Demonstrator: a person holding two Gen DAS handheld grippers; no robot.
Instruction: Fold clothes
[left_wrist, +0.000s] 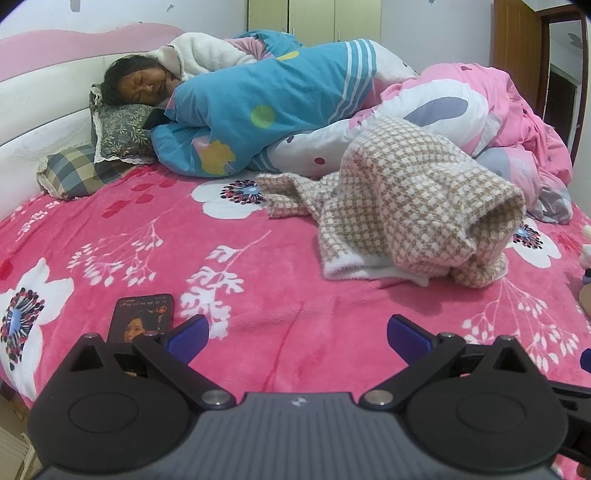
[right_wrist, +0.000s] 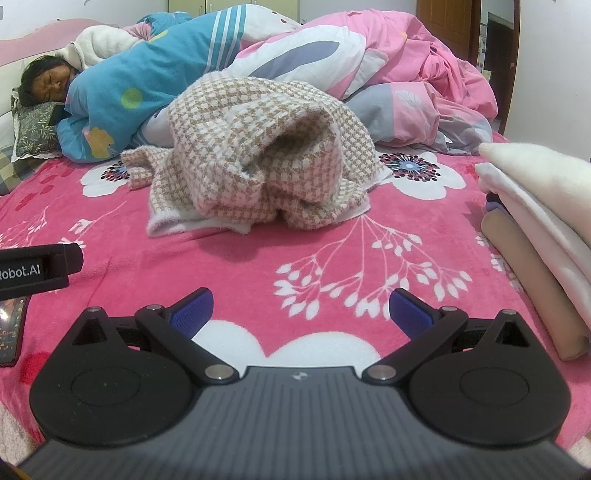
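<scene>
**Mia:** What is that lumpy thing on the bed?

**Ben:** That is the sweater (right_wrist: 258, 162). It has tiny tan and white checks all over. It is not folded. It sits in a bumpy heap in the middle of the pink blanket (right_wrist: 229, 266), and one part stands up like a little tunnel with a dark hole. A white fuzzy edge pokes out at the bottom.

**Mia:** Is a tool holding it?

**Ben:** No. The left tool (left_wrist: 297, 334) has its blue fingers (left_wrist: 188, 334) spread wide with nothing between them. The right tool (right_wrist: 301, 308) is spread wide too, and it holds nothing. Both hang over the blanket, near the heap but apart from it.

**Mia:** What else is there?

**Ben:** A phone (left_wrist: 142, 317) lies on the blanket just beside the left tool. On the right side sits a stack of folded clothes (right_wrist: 543, 221), white on top and tan below. Behind the sweater, a person (left_wrist: 136, 83) sleeps under a blue quilt (left_wrist: 258, 110), next to a bunched pink quilt (left_wrist: 480, 118).
</scene>
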